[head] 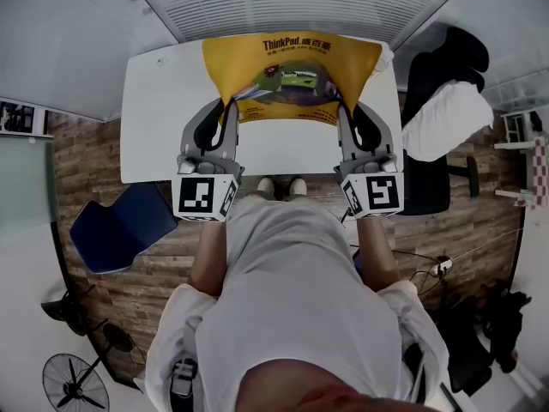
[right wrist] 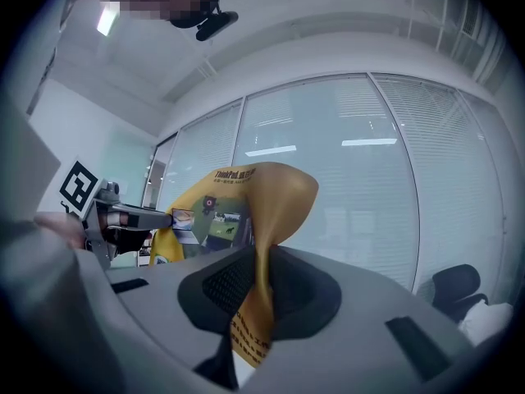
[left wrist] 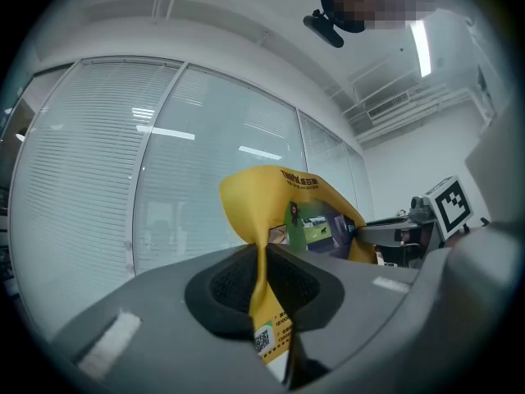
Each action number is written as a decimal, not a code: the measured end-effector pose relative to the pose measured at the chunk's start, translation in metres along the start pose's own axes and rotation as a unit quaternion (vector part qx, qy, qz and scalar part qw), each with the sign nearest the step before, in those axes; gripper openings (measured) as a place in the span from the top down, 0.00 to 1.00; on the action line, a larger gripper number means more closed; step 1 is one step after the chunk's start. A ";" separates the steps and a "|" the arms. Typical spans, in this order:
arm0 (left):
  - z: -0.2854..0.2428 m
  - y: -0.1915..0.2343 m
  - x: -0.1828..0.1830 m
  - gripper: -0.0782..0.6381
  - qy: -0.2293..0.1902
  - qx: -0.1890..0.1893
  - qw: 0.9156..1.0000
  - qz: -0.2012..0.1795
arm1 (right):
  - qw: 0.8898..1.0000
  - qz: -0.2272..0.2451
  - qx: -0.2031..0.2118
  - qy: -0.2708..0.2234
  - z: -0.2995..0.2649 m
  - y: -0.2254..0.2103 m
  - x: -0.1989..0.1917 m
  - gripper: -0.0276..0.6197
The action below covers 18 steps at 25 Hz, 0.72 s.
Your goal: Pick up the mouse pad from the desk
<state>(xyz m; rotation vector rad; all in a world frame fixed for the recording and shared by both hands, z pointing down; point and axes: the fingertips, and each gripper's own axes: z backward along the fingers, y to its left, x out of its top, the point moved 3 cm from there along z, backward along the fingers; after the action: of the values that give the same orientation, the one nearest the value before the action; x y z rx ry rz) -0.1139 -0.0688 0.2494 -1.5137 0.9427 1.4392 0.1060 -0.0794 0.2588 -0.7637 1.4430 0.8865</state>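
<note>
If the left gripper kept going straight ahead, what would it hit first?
The left gripper is shut on the yellow mouse pad, which would move with it. Past that, the way looks free up to the glass wall with blinds, though depth is hard to judge.

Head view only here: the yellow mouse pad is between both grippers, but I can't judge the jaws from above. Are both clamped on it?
Observer: Yes for the left gripper: its jaws press together on a corner of the mouse pad.
Operator: And the right?
Observer: The right gripper is shut on the pad's other near corner too.
Operator: Is the desk close under it there?
Observer: Neither gripper view shows the desk; behind the pad there is only a glass wall with blinds.
</note>
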 end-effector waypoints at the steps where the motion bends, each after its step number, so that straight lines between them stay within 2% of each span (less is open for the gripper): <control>1: -0.001 0.000 0.001 0.84 -0.004 0.002 1.000 -0.002 | 1.000 0.002 0.000 -0.005 -0.001 -0.001 0.002 0.87; 18: -0.009 0.012 0.019 0.84 -0.054 -0.001 0.998 -0.019 | 0.998 0.036 -0.009 -0.048 -0.016 0.001 0.022 0.89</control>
<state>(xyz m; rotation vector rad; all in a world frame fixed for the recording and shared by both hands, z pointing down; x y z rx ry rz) -0.1205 -0.0808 0.2295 -1.4327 0.8434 1.4792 0.0959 -0.0924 0.2371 -0.6768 1.3876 0.9788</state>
